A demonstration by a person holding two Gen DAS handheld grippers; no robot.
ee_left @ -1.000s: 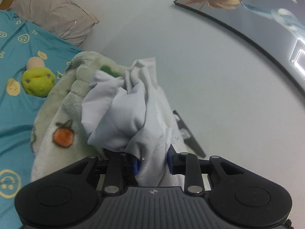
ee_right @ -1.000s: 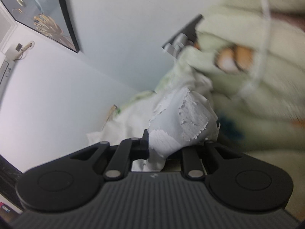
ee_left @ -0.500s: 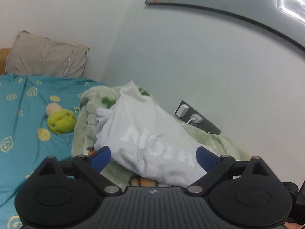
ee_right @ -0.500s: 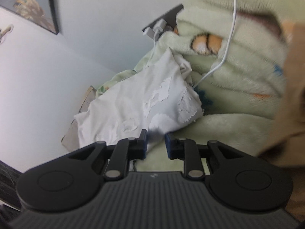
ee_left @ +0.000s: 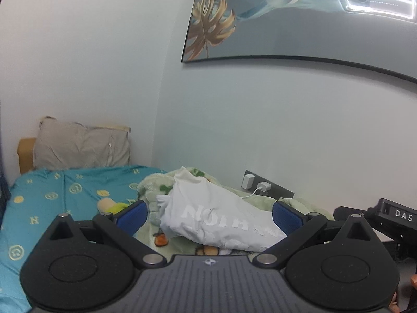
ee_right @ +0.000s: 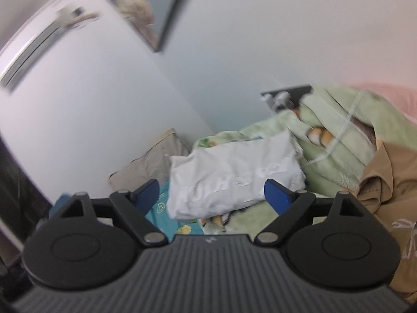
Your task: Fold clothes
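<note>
My left gripper (ee_left: pixel 209 215) stood wide open with nothing between its blue pads (ee_left: pixel 131 215), clear of the cloth. My right gripper (ee_right: pixel 211 195) was spread just as wide and likewise held nothing; its view was smeared, so fine detail there was hard to make out.

Just past both grippers lay the white shirt (ee_left: pixel 216 217), bundled into a rough folded packet with cracked white lettering across its upper face. It rested on a pale green fleece blanket (ee_left: pixel 182 245) printed with small orange shapes, along the bed's wall-side edge. In the right wrist view the same shirt (ee_right: pixel 234 177) sat between my open fingers' lines of sight, with the blanket (ee_right: pixel 338 143) heaped up behind it and a tan garment (ee_right: pixel 385 182) piled near my right side, touching the blanket.

Left of the shirt, the teal bedsheet (ee_left: pixel 52 200) with yellow emblems spread toward the head of the bed, and a yellow-green plush toy (ee_left: pixel 112 206) lay on it just beside the blanket. Behind the shirt, a white cable (ee_left: pixel 250 194) ran up to a charger plugged into a dark wall socket plate (ee_left: pixel 273 190). At the bed's far corner a grey pillow (ee_left: pixel 80 147) leaned against the wall. High on the wall hung a framed picture (ee_left: pixel 286 20) with a gold leaf.
</note>
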